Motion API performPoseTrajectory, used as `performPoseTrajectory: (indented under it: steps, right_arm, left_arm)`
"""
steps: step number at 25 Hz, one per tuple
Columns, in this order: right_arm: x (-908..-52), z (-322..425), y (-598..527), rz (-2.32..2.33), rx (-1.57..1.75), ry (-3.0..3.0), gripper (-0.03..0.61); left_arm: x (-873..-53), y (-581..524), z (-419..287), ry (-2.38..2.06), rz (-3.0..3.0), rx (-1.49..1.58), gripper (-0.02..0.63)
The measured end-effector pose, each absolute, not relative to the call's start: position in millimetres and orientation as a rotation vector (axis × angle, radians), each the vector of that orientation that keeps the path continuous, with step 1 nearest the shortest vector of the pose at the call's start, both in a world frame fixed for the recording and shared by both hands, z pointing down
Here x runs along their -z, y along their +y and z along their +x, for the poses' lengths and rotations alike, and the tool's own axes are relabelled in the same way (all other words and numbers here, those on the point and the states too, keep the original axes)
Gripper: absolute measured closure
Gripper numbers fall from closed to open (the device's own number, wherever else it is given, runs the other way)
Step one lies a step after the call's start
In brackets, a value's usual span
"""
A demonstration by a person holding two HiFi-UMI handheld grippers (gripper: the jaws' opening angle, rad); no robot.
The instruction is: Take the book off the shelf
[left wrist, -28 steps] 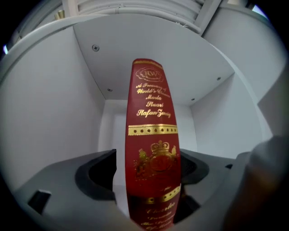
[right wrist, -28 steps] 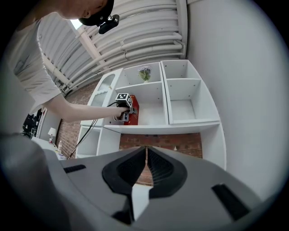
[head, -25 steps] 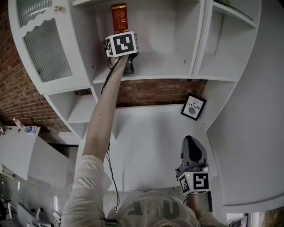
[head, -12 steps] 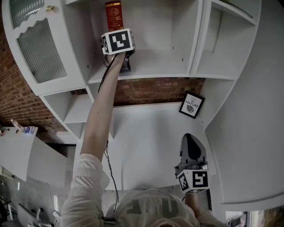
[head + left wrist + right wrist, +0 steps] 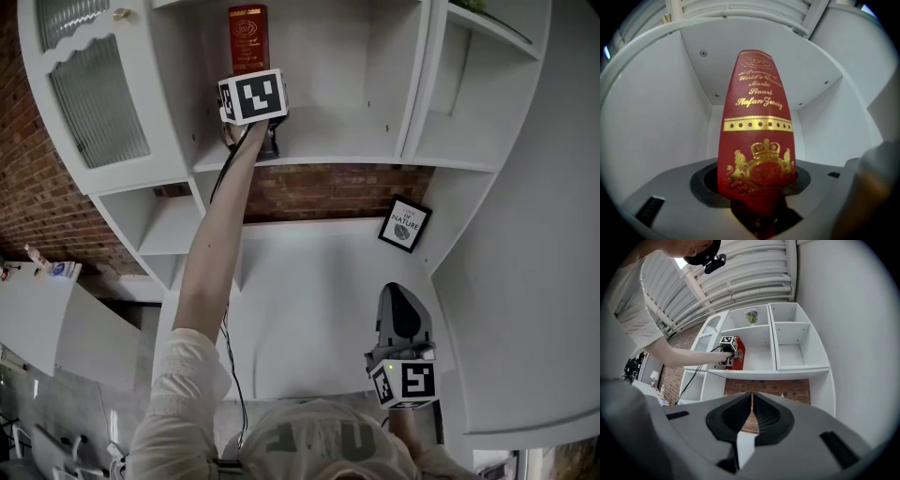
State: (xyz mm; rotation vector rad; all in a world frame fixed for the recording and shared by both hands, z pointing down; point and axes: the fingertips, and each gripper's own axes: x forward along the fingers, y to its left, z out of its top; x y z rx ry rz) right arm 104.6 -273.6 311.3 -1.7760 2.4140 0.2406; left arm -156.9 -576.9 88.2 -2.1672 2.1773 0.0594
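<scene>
A red book [image 5: 248,37] with gold print stands upright at the back left of a white shelf compartment [image 5: 328,150]. My left gripper [image 5: 253,97] is raised to the book's lower part on an outstretched arm. In the left gripper view the spine [image 5: 757,122] sits between the jaws of the left gripper [image 5: 757,187], which are closing, with a thin dark gap still on each side. The right gripper view shows the book [image 5: 739,352] and the left gripper [image 5: 727,345] from afar. My right gripper [image 5: 399,295] hangs low by the desk, shut and holding nothing [image 5: 752,404].
A framed picture [image 5: 405,225] leans on the lower surface under the shelf. A glass-fronted cabinet door [image 5: 98,103] stands left of the compartment. More open white compartments [image 5: 469,103] lie to the right. A small plant [image 5: 751,315] sits one shelf higher. A cable [image 5: 230,319] trails along my left arm.
The head view sways slightly. The left gripper stays at the foot of the book and the right gripper keeps its place.
</scene>
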Motion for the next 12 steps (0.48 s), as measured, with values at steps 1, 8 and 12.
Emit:
performPoseTrajectory:
  steps: [1,8,12]
  right_arm:
    - [-309,101,-273,-1.761,-0.246,2.423,0.555]
    - [-288,74,-265,-1.634,-0.321,2.476,0.555]
    - [-272,57,-258,-1.566,-0.380,2.489,0.555]
  left_arm:
    - [-86,-569,-157,2.164,-2.157,-0.063,0.351]
    - [-66,-508,-162,2.089,-2.090,-0.113,0.362]
    - [-69,-476,-169,2.075,-2.088,-0.188,0.364]
